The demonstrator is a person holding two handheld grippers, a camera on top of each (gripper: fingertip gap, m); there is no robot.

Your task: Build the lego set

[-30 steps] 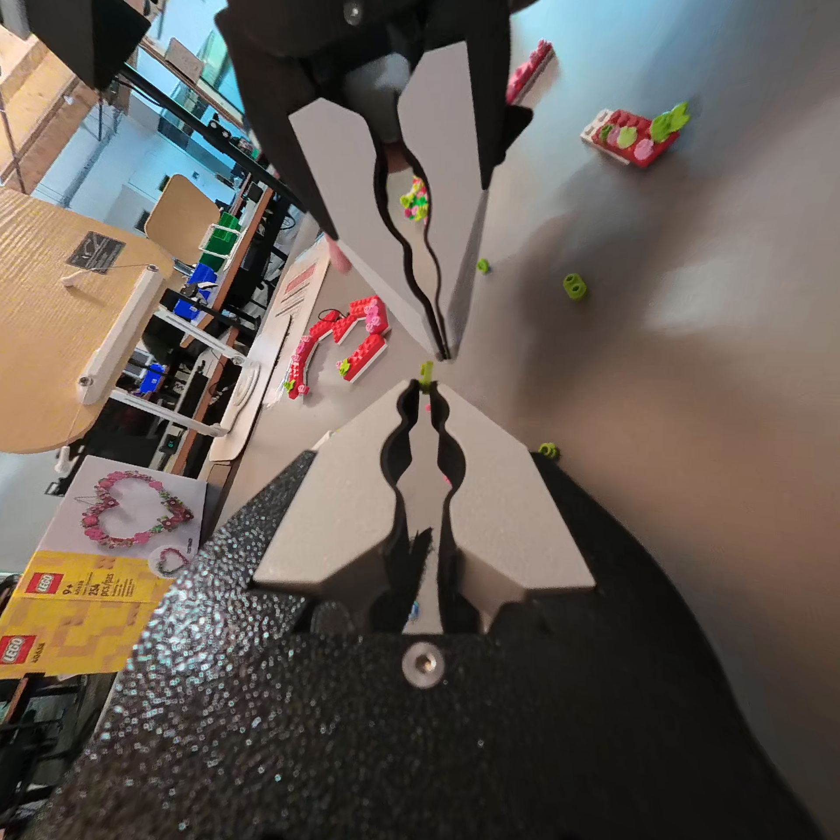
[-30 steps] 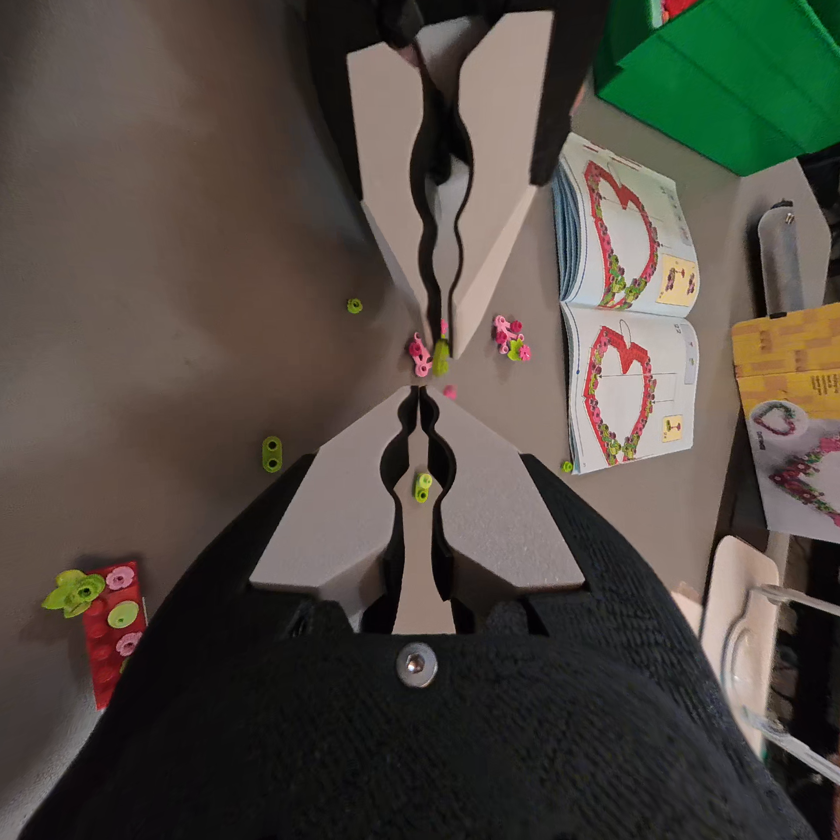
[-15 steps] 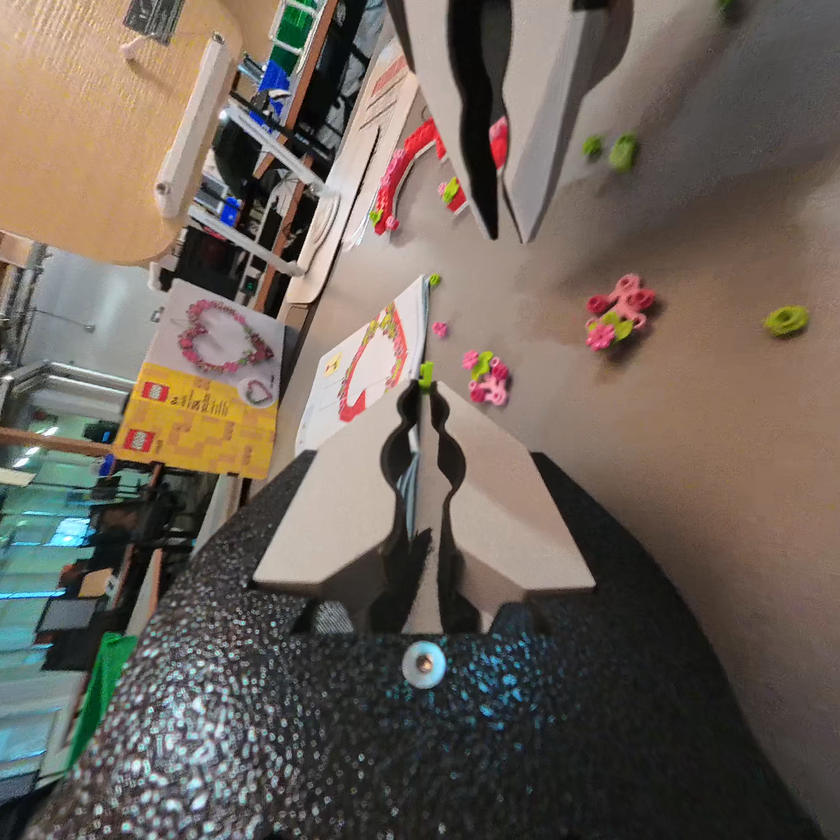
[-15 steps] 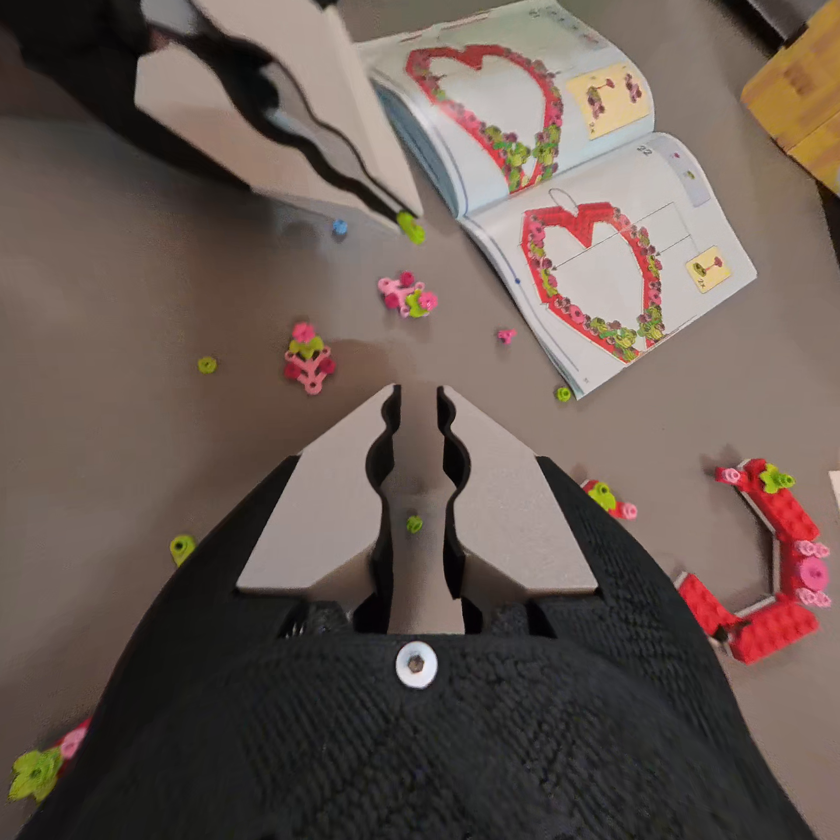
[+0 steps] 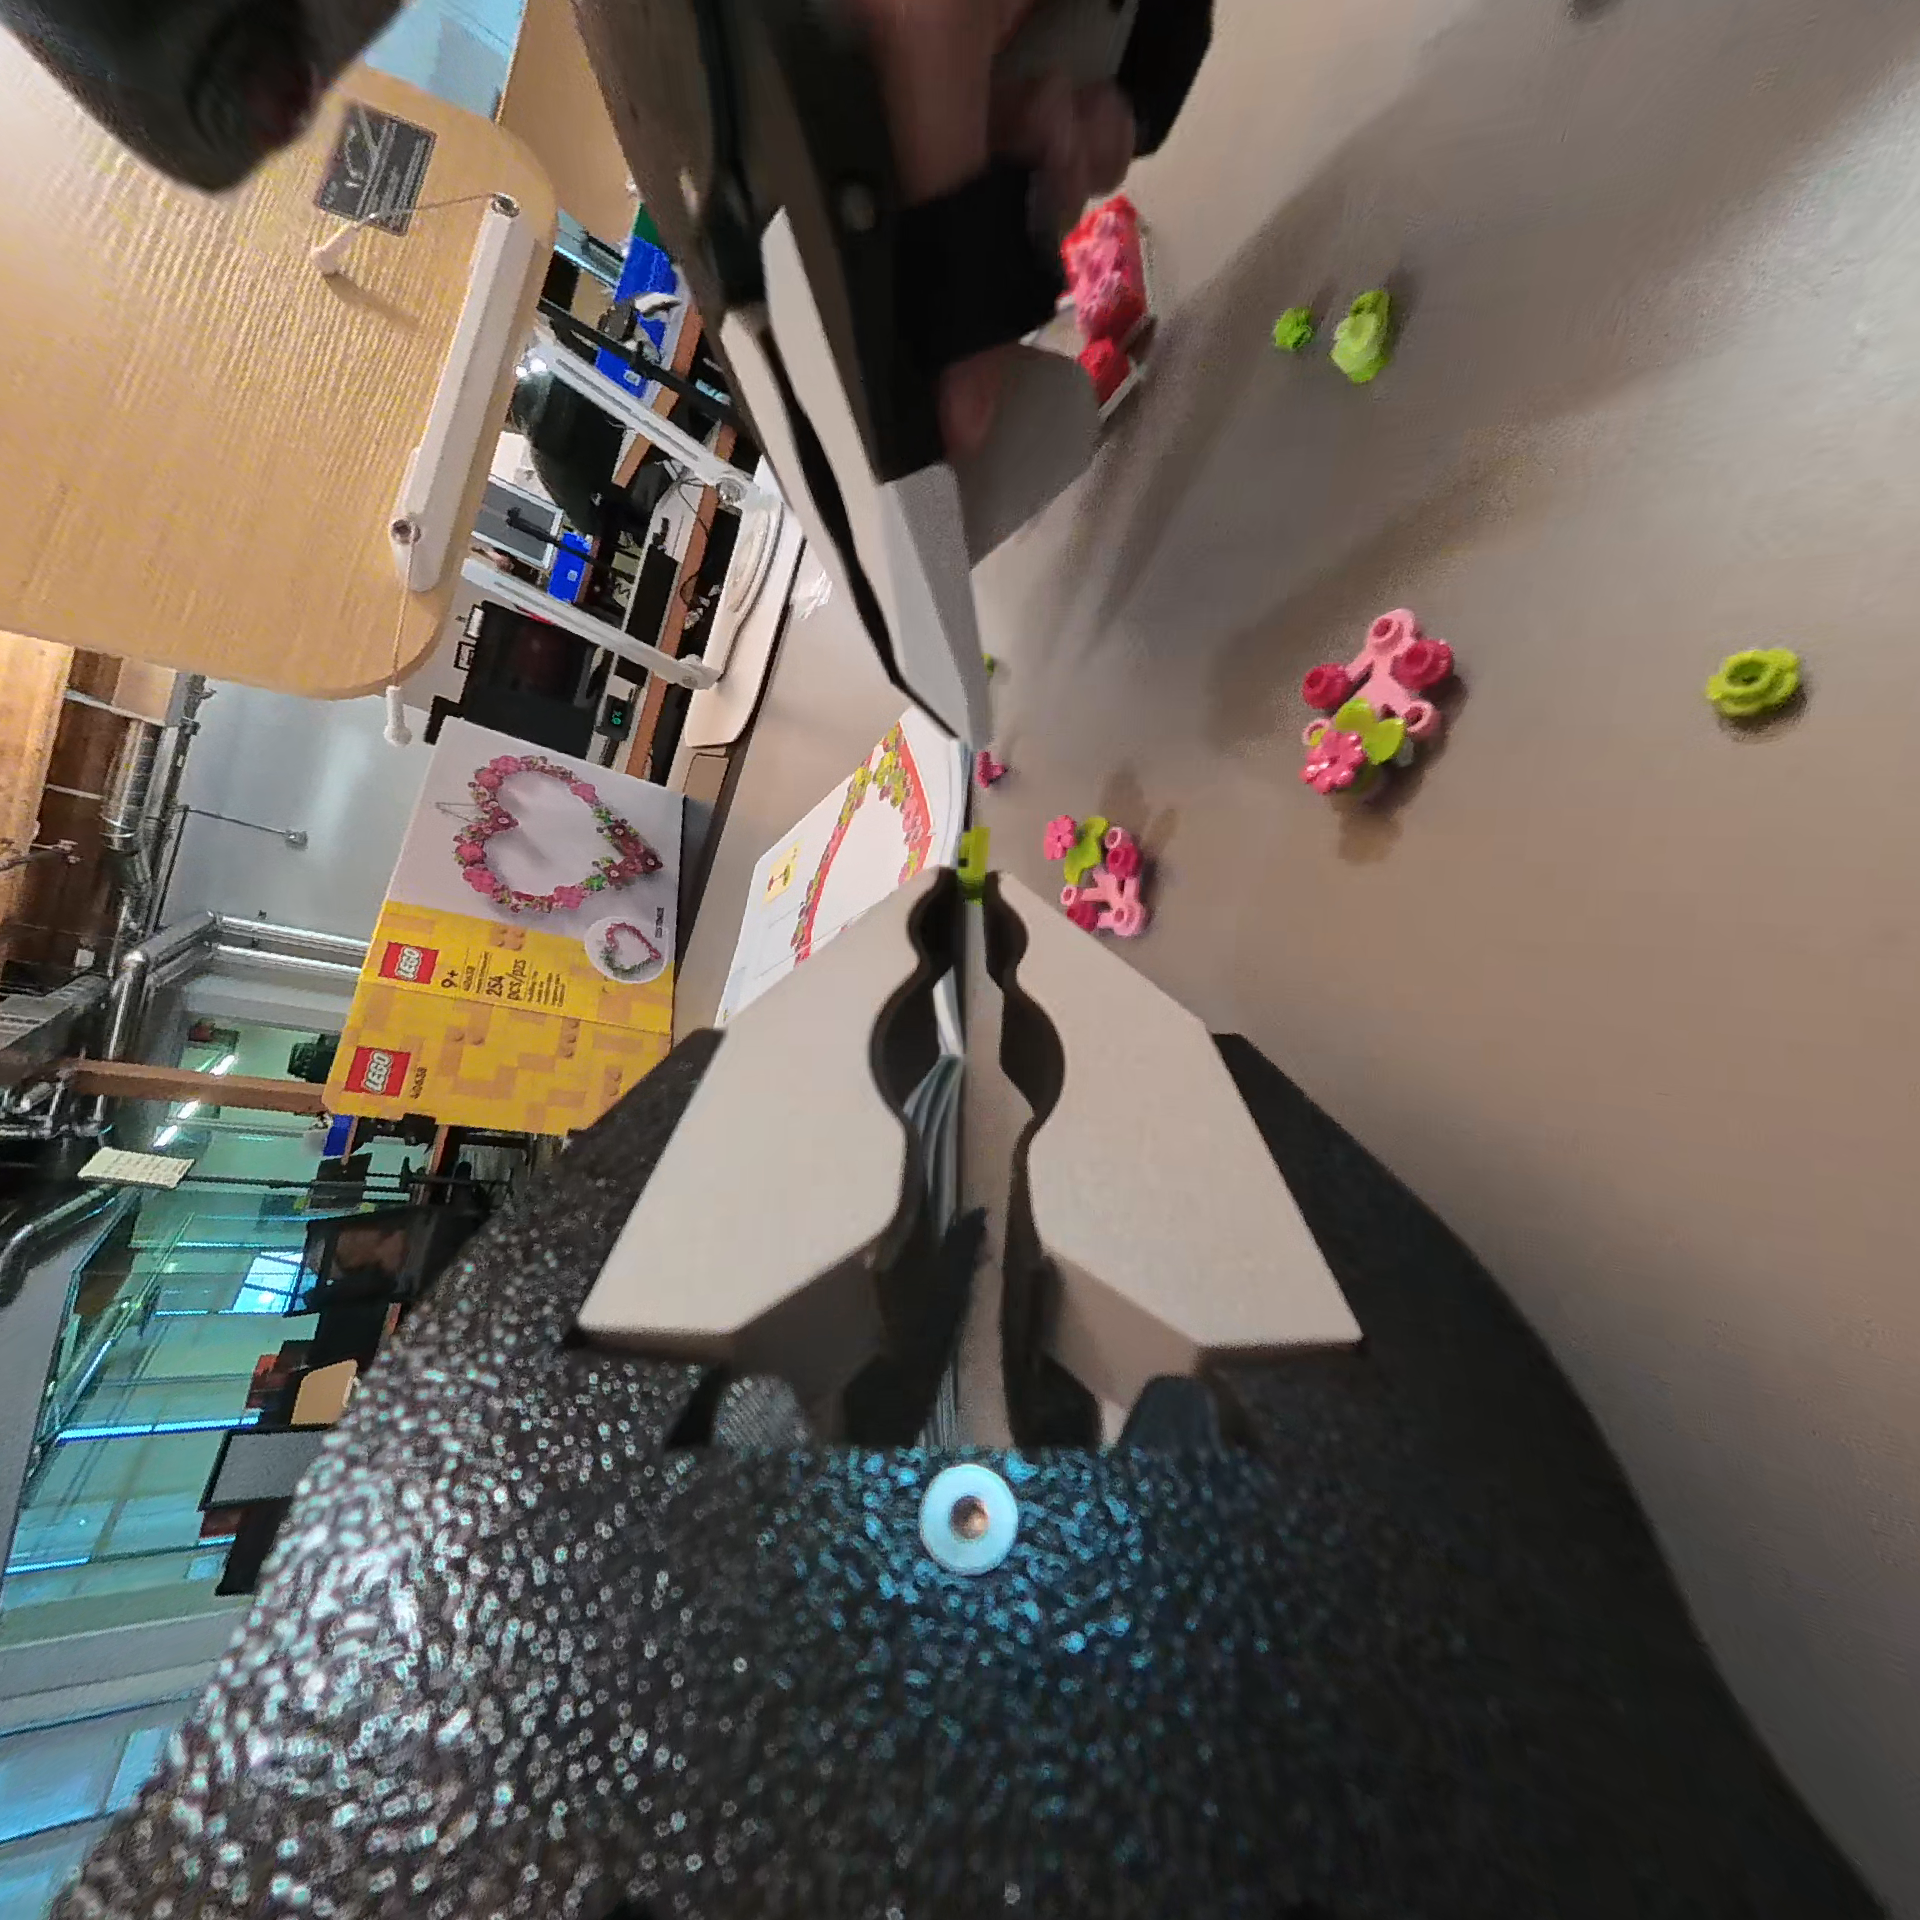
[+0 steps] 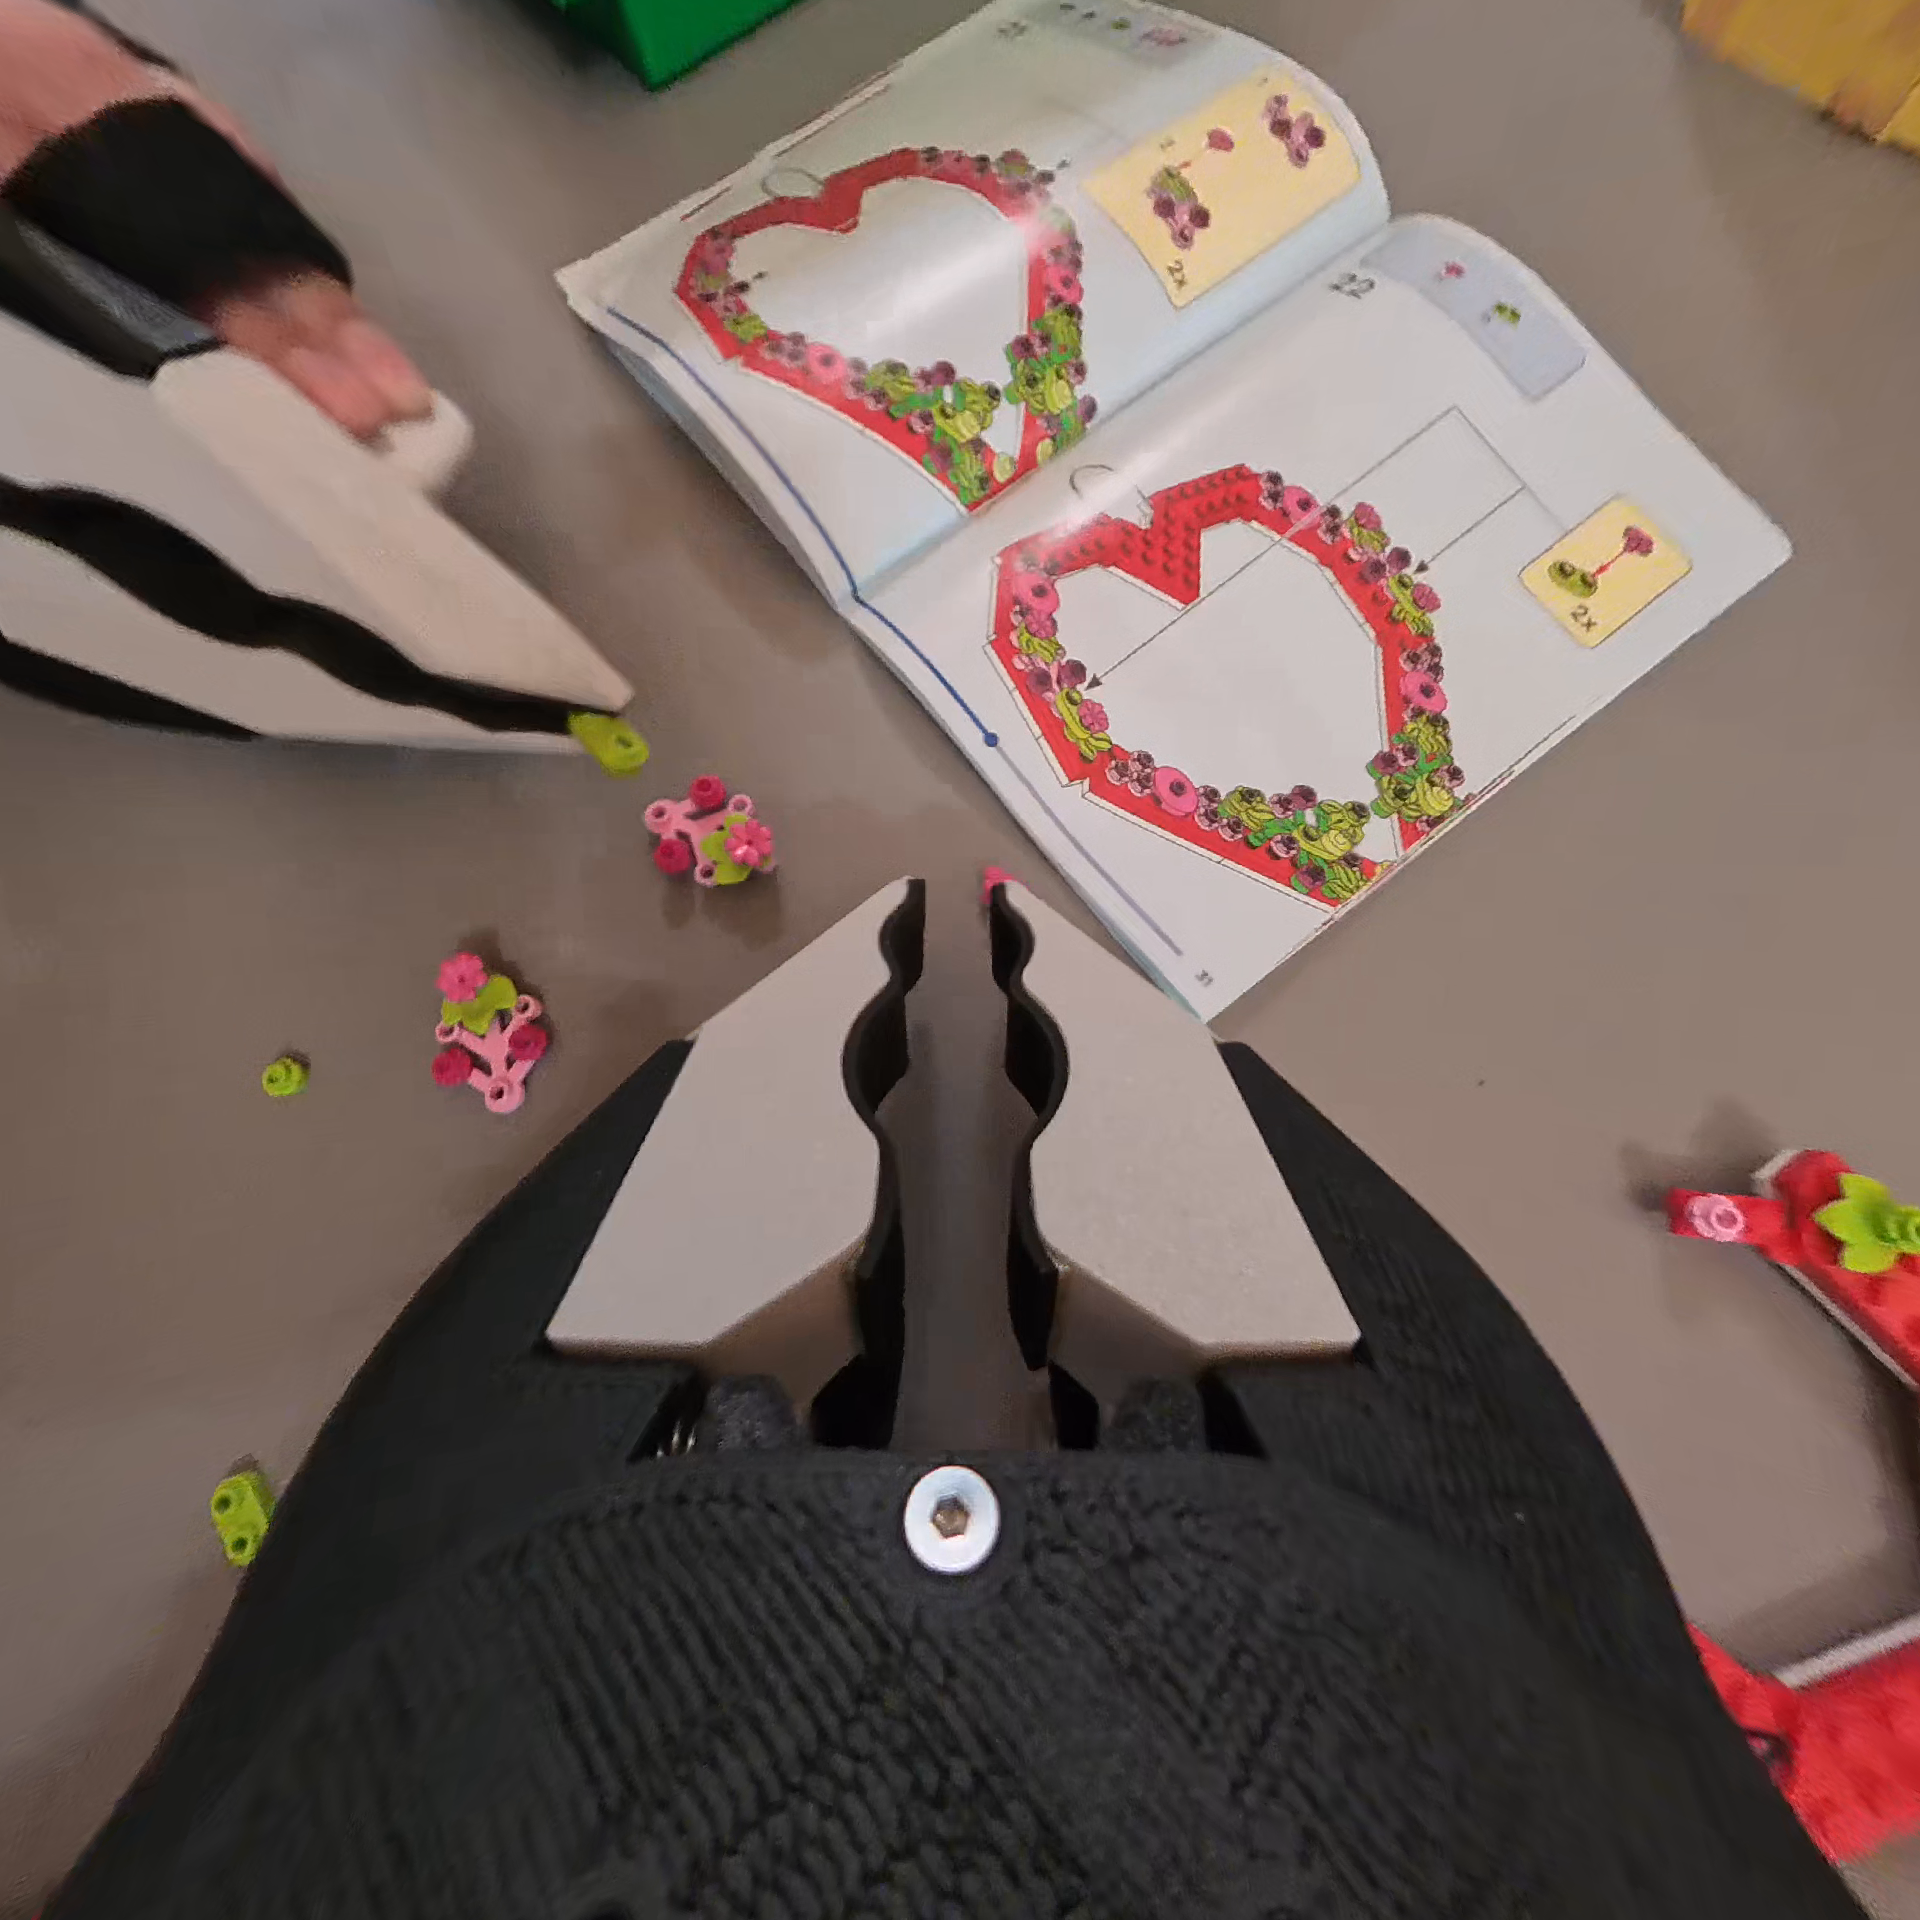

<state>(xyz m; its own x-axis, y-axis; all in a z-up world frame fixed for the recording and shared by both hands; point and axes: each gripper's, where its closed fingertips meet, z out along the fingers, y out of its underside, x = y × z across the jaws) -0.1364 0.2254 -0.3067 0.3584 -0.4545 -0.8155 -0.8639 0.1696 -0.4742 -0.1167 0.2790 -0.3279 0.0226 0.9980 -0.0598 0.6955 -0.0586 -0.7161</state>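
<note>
At the tips of my left tongs (image 5: 971, 883) sits a small lime-green lego plate (image 5: 972, 864), pinched between the closed jaws with its long axis running straight out along them, one end poking free. In the right wrist view the same piece (image 6: 611, 740) hangs just above the grey counter (image 6: 1455, 1091), close to the spine side of the open instruction booklet with its red heart pictures (image 6: 1195, 468).

My right tongs (image 6: 956, 894) are slightly parted and hold nothing. A tiny pink flower stud (image 6: 995, 881) lies on the counter right at the tip of one jaw, touching or nearly so; I cannot tell which.

The relation that matters, as I judge it, is between the held plate and the two pink branch pieces with magenta flowers. The nearer one (image 6: 712, 826) lies just beside and below the plate's free end, towards my right tongs; the other (image 6: 486, 1029) is farther towards the counter's near edge. My left tongs are plainly the closer to both.

The red lego heart frame section with a lime leaf (image 6: 1829, 1236) lies well apart, off to the right.
</note>
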